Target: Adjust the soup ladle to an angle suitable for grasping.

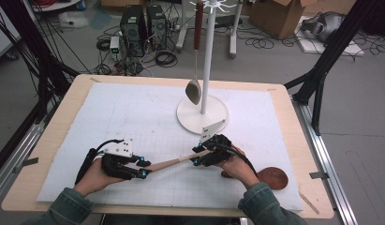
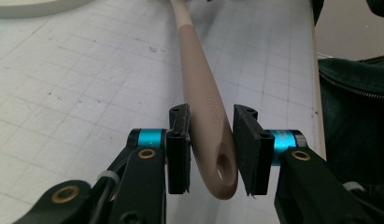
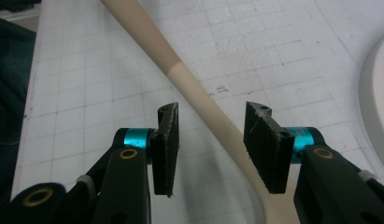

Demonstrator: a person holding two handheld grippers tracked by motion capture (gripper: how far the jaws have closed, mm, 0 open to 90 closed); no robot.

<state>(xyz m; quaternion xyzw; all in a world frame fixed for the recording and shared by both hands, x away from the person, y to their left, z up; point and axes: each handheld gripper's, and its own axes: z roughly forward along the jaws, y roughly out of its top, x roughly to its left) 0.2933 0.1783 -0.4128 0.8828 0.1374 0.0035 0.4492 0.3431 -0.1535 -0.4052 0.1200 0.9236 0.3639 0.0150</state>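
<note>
A long utensil with a tan handle lies slanted low over the white gridded mat, spanning both grippers. My left gripper is shut on its looped end; the left gripper view has the pads pressed on either side of the handle just above the hanging hole. My right gripper stands open around the paler shaft. There is a clear gap at one pad, and the shaft runs close by the other. The person's right hand hides the utensil's far end.
A white stand on a round base rises behind the right gripper, with a brown-handled ladle hanging from it. A reddish-brown round thing lies near the table's front right edge. Cables and boxes cover the floor beyond.
</note>
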